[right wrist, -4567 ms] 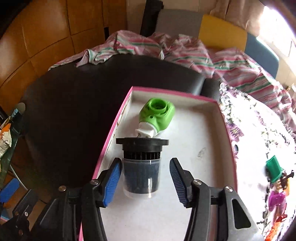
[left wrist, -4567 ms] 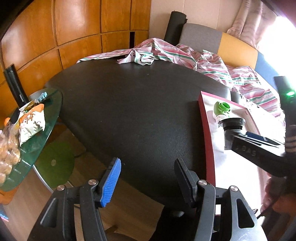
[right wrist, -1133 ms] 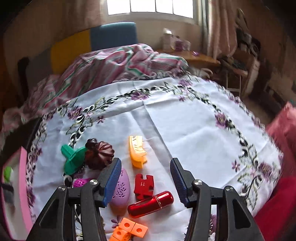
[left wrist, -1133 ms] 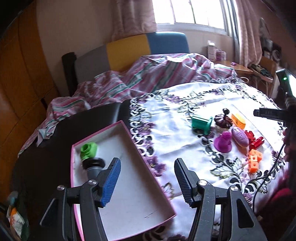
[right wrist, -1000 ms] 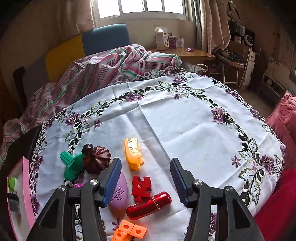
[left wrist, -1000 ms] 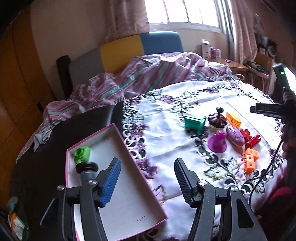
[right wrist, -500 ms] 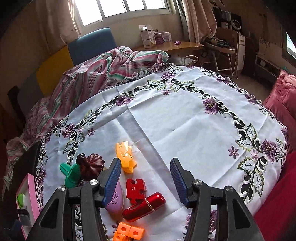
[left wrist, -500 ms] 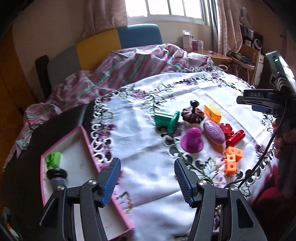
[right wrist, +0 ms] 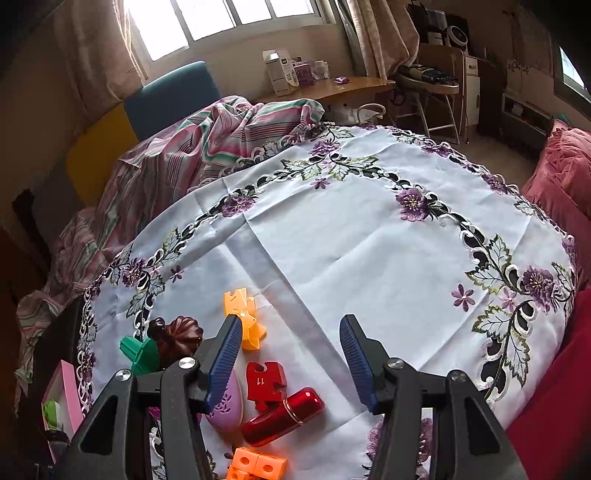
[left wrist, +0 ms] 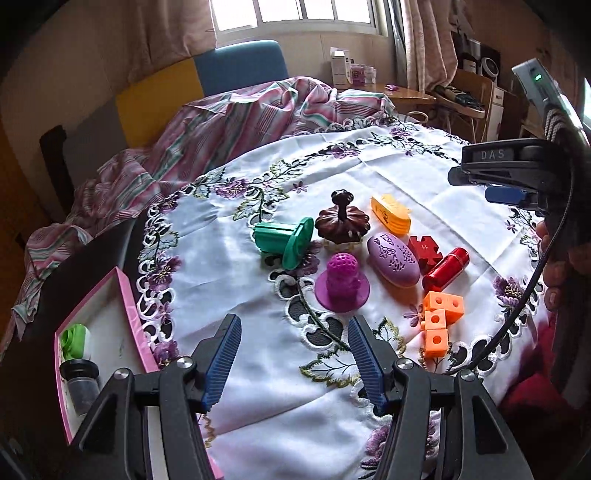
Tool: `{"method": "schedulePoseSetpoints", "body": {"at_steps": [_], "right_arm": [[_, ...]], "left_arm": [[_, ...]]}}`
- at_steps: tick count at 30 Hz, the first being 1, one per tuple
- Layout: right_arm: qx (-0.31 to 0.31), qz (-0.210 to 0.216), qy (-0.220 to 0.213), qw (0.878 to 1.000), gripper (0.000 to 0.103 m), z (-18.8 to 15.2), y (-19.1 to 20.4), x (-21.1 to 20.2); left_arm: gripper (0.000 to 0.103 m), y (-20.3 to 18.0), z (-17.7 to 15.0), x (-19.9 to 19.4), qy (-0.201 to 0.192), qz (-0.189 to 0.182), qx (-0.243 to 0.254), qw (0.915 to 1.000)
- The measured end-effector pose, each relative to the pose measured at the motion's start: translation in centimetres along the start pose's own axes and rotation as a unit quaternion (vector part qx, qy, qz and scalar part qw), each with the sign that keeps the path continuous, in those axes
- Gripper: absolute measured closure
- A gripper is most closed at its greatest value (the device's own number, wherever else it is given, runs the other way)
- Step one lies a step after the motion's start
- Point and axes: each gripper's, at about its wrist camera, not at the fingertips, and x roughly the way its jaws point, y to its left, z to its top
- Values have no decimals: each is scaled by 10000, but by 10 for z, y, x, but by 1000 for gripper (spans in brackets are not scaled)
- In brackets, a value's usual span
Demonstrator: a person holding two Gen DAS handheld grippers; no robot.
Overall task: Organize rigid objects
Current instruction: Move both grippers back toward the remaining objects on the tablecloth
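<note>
Both tongs are spread and empty — the left tongs [left wrist: 293,354] hover above the embroidered white cloth covering the counter [left wrist: 258,354], the right tongs [right wrist: 290,354] above it beside the toys. A glossy red metal cylinder [right wrist: 283,416] lies touching a red plastic puzzle piece [right wrist: 266,380]. The pink-rimmed white cardboard tray [left wrist: 127,306] — at the cloth's left edge — holds a green-capped piece [left wrist: 74,339].

a bright window [right wrist: 229,22] is seen far ahead, curtains [right wrist: 92,55] beside it. a wooden desk [right wrist: 332,88] is set below it, a striped blanket [right wrist: 207,147] nearer.
</note>
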Motion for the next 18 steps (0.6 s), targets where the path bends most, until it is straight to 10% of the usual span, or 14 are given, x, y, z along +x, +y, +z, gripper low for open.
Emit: {"method": "schedulePoseSetpoints", "body": {"at_steps": [18], "right_arm": [[-87,69,164,9998,47,0,5,8]], "left_arm": [[42,24,14,49,491,-609,-697,9945]]}}
